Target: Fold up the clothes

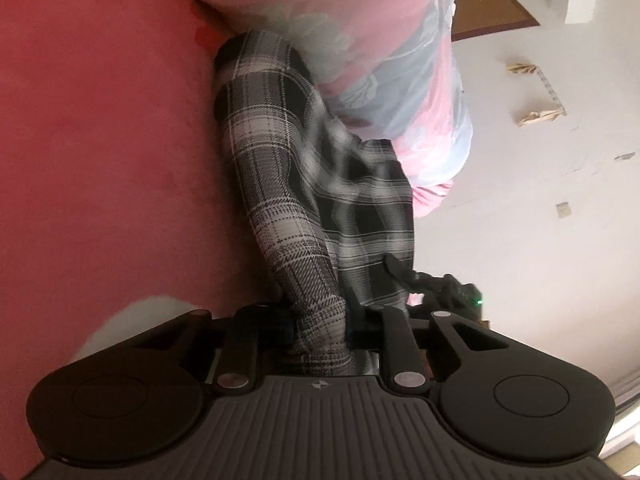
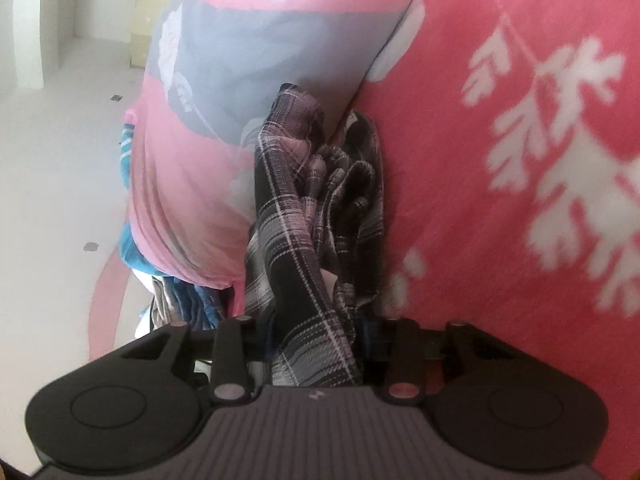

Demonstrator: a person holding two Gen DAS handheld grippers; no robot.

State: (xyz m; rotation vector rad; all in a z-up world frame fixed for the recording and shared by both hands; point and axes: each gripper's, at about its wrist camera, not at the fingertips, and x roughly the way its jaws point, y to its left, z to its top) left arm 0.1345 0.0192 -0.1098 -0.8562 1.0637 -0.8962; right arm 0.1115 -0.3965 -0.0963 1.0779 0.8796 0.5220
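A black-and-white plaid garment (image 1: pixel 280 184) hangs stretched between both grippers over a red bed cover (image 1: pixel 100 140). My left gripper (image 1: pixel 320 328) is shut on one end of the plaid garment, which bunches between its jaws. My right gripper (image 2: pixel 316 344) is shut on another part of the same plaid garment (image 2: pixel 304 216), which runs forward in folds and creases toward the pillow. My right gripper also shows in the left wrist view (image 1: pixel 440 284), behind the cloth. The fingertips of both grippers are hidden by the cloth.
A pink and grey floral pillow (image 1: pixel 380 60) (image 2: pixel 208 120) lies against the garment's far side. The red cover has a white leaf print (image 2: pixel 560 160). Blue clothing (image 2: pixel 188 304) lies under the pillow's edge. A white wall (image 1: pixel 540 200) and a wooden door (image 1: pixel 492 8) stand beyond.
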